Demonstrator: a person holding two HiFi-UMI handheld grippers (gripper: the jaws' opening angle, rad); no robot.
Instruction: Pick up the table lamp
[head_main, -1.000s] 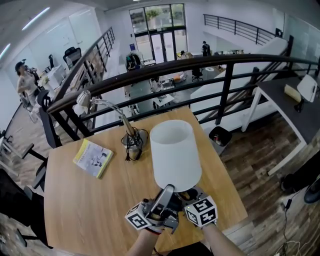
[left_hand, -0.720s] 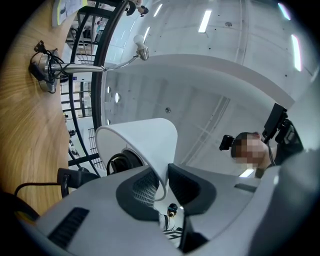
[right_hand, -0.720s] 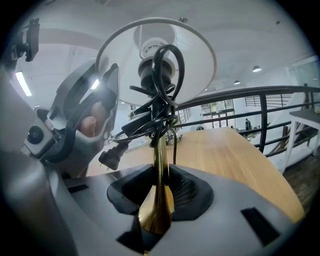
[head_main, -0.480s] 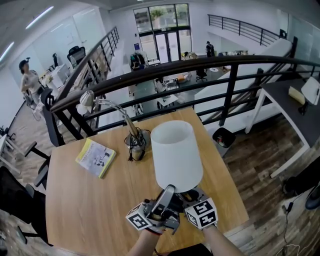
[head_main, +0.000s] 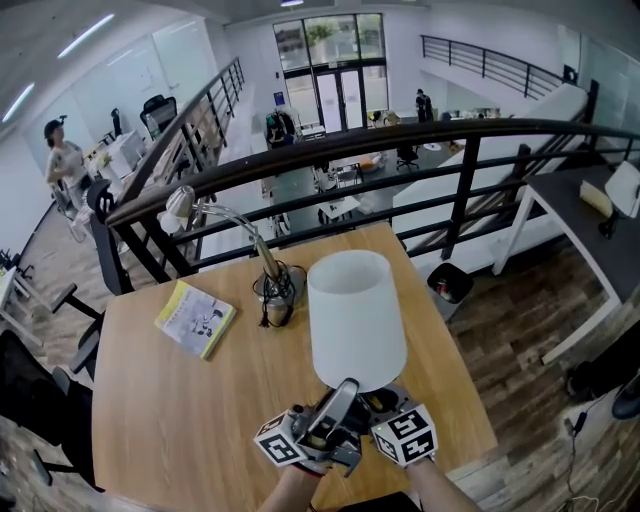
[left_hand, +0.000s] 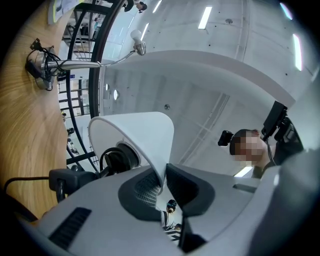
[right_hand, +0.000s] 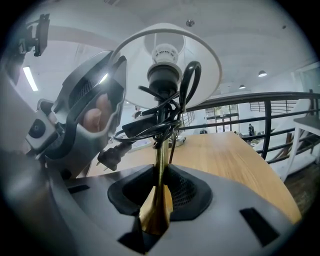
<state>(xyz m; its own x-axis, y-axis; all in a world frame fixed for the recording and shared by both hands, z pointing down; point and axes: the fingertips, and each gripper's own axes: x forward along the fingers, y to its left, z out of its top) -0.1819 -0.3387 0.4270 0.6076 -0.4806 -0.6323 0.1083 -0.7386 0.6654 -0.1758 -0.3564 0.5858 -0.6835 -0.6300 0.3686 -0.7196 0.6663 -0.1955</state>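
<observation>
The table lamp (head_main: 355, 315) stands at the worktop's (head_main: 180, 420) near edge. The right tool (right_hand: 160, 192) clamps its brass stem (right_hand: 159, 165). The left tool (left_hand: 164, 182) has just been closing and now pinches the shade (left_hand: 145, 140). Lifting by that thin rim could dent it or tip the lamp.

Both grippers wore pale grey moulded shells. The left gripper (left_hand: 164, 182) had black pads (left_hand: 145, 187) with a fine ribbed mesh, and a dark slot (left_hand: 70, 227) at eight o'clock. The right gripper (right_hand: 161, 192) matched it, with its slot at four o'clock. In the head view each gripper carried a white cube (head_main: 280, 447) printed with black square markers, near six o'clock. The person wore a black head camera (left_hand: 225, 138).
</observation>
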